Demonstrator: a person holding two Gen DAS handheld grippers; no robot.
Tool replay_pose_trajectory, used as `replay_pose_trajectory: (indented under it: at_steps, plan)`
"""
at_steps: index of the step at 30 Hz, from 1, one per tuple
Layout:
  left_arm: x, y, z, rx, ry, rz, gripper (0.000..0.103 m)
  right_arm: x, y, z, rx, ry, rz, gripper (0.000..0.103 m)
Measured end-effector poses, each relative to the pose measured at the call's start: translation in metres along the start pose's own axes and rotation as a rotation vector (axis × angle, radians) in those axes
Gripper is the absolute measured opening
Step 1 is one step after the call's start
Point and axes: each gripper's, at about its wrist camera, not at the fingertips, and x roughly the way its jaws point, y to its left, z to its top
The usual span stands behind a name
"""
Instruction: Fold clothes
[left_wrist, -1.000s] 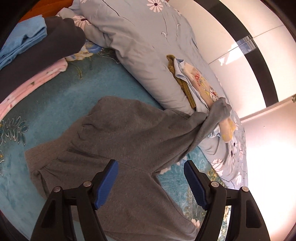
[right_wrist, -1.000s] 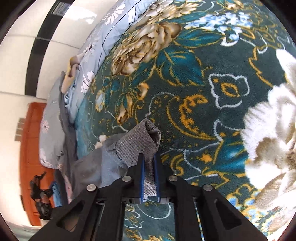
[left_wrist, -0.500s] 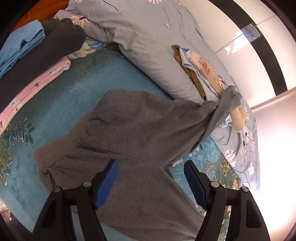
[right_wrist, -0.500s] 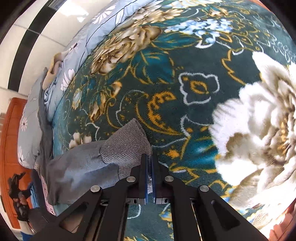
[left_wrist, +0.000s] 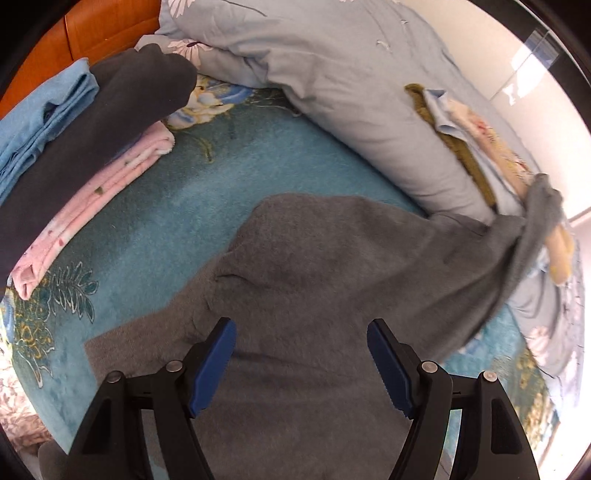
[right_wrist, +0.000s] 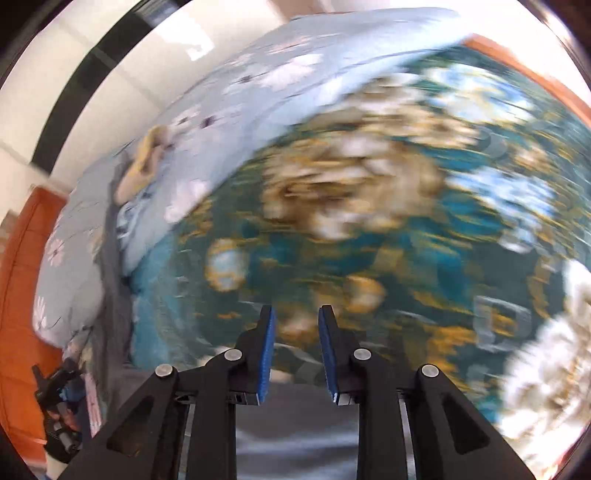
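Bed: plush teal floral blanket (left_wrist: 155, 206), pile fuzzy. Light-blue quilt (left_wrist: 332, 92) bunched in a soft roll along its far edge. Grey knit garment (left_wrist: 332, 266) lies spread mid-blanket, one sleeve draped up onto the quilt. Folded stack (left_wrist: 74, 147) at left: blue, dark, pink fleece. Left gripper (left_wrist: 301, 363) wide, empty, just above the grey fabric. Right view is motion-blurred; only it shows right gripper (right_wrist: 295, 347), jaws opening, nothing between, grey cloth below.
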Motion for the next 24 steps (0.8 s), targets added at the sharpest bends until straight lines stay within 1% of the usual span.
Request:
replay_pose_trajectory:
  at_steps: [2, 4, 5, 6, 7, 9, 10, 12, 13, 16, 18, 21, 24]
  plan:
    - [0.009, 0.000, 0.004, -0.008, -0.033, 0.032, 0.077, 0.035, 0.060, 0.014, -0.098, 0.033, 0.045, 0.025]
    - [0.016, -0.002, 0.007, -0.007, -0.069, 0.057, 0.077, 0.066, 0.118, 0.026, -0.181, 0.062, 0.090, 0.028]
    - [0.020, -0.002, 0.007, -0.015, -0.085, 0.058, 0.077, 0.081, 0.149, 0.032, -0.223, 0.064, 0.112, 0.035]
    - [0.025, -0.002, 0.008, -0.019, -0.083, 0.049, 0.077, 0.096, 0.180, 0.039, -0.266, 0.065, 0.134, 0.043]
    - [0.030, -0.003, 0.009, -0.020, -0.077, 0.038, 0.077, 0.109, 0.208, 0.044, -0.306, 0.058, 0.144, 0.046]
    - [0.040, -0.005, 0.010, -0.023, -0.065, 0.017, 0.077, 0.135, 0.266, 0.055, -0.398, 0.043, 0.137, 0.047]
    - [0.045, -0.006, 0.011, -0.024, -0.059, 0.006, 0.077, 0.149, 0.292, 0.058, -0.441, 0.044, 0.119, 0.047]
    - [0.053, -0.009, 0.013, -0.006, -0.045, 0.018, 0.077, 0.178, 0.341, 0.063, -0.525, 0.046, 0.080, 0.058]
    - [0.056, -0.010, 0.013, -0.005, -0.039, 0.020, 0.077, 0.188, 0.358, 0.065, -0.558, 0.043, 0.053, 0.058]
    - [0.066, -0.013, 0.013, 0.014, -0.009, 0.044, 0.079, 0.226, 0.401, 0.077, -0.603, 0.036, -0.036, 0.058]
    - [0.071, -0.016, 0.012, 0.032, 0.003, 0.060, 0.081, 0.246, 0.422, 0.083, -0.634, 0.003, -0.122, 0.058]
    - [0.075, -0.025, 0.010, 0.087, 0.014, 0.088, 0.085, 0.275, 0.444, 0.092, -0.685, -0.010, -0.237, 0.058]
    - [0.075, -0.022, 0.012, 0.064, 0.011, 0.063, 0.087, 0.293, 0.450, 0.098, -0.702, 0.001, -0.313, 0.058]
